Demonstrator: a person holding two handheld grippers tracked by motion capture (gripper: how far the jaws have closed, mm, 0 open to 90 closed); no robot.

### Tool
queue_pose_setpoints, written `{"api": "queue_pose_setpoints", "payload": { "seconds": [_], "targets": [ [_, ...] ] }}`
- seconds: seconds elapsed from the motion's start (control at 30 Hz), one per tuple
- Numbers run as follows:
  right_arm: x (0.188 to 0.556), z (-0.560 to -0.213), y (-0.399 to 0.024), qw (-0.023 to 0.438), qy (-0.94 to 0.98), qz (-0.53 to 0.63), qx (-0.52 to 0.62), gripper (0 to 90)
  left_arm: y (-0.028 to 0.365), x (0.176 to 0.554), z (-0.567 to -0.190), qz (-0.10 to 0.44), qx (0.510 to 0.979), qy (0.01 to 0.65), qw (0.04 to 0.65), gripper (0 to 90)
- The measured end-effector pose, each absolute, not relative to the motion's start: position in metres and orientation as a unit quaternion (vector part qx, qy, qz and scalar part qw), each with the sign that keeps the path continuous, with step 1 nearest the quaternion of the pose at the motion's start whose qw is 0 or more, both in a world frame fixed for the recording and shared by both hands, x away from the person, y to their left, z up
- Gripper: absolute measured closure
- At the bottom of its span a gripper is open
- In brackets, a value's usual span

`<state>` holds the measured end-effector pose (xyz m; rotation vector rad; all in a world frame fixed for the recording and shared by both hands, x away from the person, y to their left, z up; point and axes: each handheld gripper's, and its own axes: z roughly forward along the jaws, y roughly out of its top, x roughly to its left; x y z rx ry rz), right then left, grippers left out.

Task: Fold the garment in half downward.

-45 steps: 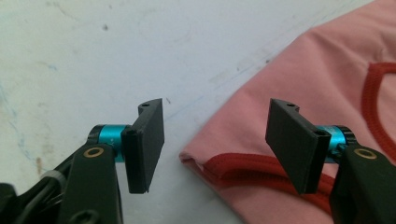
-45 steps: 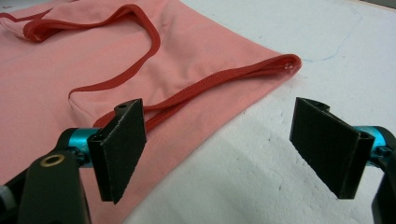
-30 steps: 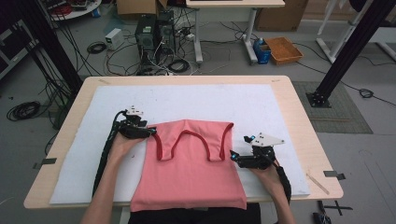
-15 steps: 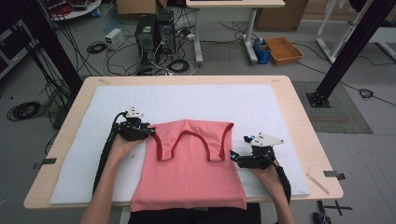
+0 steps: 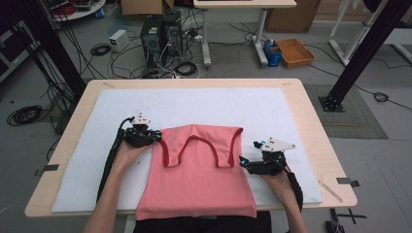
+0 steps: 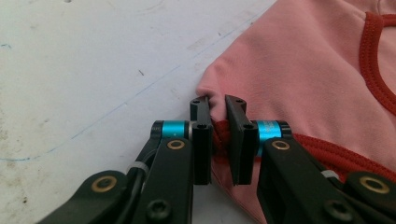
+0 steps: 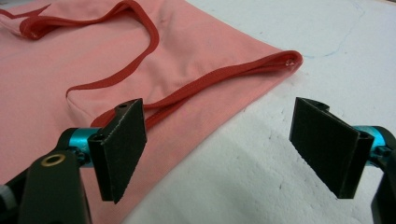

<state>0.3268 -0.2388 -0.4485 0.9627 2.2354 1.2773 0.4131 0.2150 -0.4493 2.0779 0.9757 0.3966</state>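
A pink tank top (image 5: 194,179) with red trim lies flat on the white mat (image 5: 218,104), straps toward the far side. My left gripper (image 5: 155,138) is at its left shoulder edge. In the left gripper view the jaws (image 6: 218,105) have just been closing and now pinch a fold of the pink fabric (image 6: 299,60) and its red hem. My right gripper (image 5: 244,163) rests at the top's right armhole edge. In the right gripper view its jaws (image 7: 217,107) stand wide apart, one pad over the tank top (image 7: 93,51), the other over bare mat, gripping nothing.
The mat covers a wooden table (image 5: 311,111). A thin wooden stick (image 5: 330,190) lies near the front right corner, with tape marks at both sides. Beyond the far edge are computer cases (image 5: 160,31), cables and an orange bin (image 5: 295,51) on the floor.
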Motion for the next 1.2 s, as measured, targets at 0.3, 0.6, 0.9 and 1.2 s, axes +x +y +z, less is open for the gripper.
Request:
{"api": "queue_pose_setpoints", "payload": {
  "seconds": [0.3,0.6,0.9,1.2],
  "targets": [
    [0.354,-0.434,-0.24,0.183,0.785,0.458,0.374,24.1,0.216,0.413,-0.45,0.157,0.821,0.379,0.398,81.2],
    [0.408,-0.408,-0.222,0.179,0.786,0.438,0.397,26.2,0.217,0.413,-0.451,0.157,0.82,0.378,0.4,81.2],
    [0.447,-0.428,-0.216,0.152,0.807,0.388,0.418,28.8,0.217,0.413,-0.451,0.155,0.819,0.379,0.401,81.1],
    [0.452,-0.446,-0.212,0.141,0.827,0.347,0.419,31.5,0.217,0.413,-0.451,0.154,0.819,0.38,0.402,81.0]
  ]
}}
